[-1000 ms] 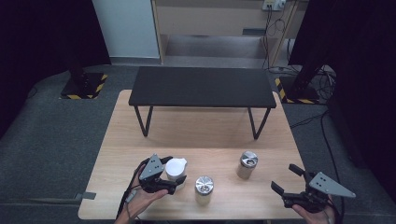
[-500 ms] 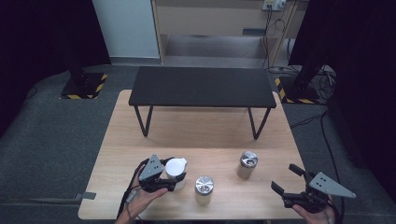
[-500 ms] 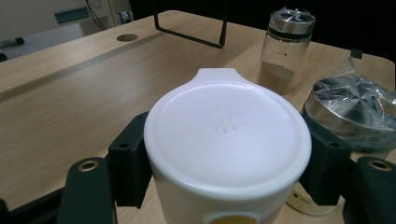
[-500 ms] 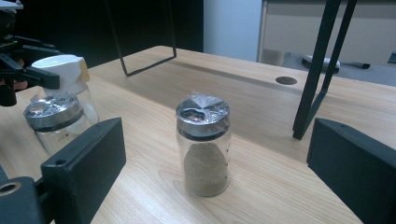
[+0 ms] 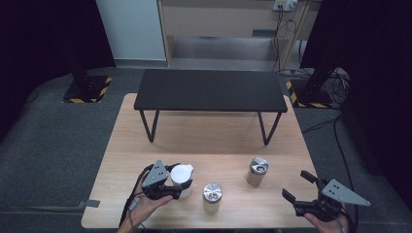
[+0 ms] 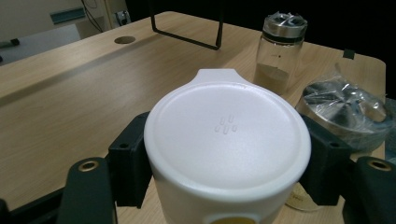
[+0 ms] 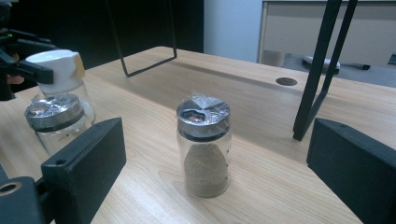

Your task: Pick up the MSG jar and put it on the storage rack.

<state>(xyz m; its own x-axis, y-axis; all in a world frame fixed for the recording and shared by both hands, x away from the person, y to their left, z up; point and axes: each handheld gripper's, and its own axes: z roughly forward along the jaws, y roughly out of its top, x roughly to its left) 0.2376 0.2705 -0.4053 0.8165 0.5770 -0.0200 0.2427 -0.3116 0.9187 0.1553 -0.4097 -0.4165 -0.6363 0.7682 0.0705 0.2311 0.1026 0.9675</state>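
My left gripper [image 5: 179, 183] is clamped on the white jar [image 5: 181, 178] so I can lift it. My right gripper [image 5: 300, 190] waits wide apart near the far jar [image 5: 256, 171].

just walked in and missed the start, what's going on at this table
A person holds a gripper in each hand at a light wooden table. The left gripper is shut on a white-lidded jar near the front edge. The right gripper hangs open off to the side, holding nothing. Two glass jars with silver lids stand free: one beside the held jar, the other further right. A low black bench stands behind them.
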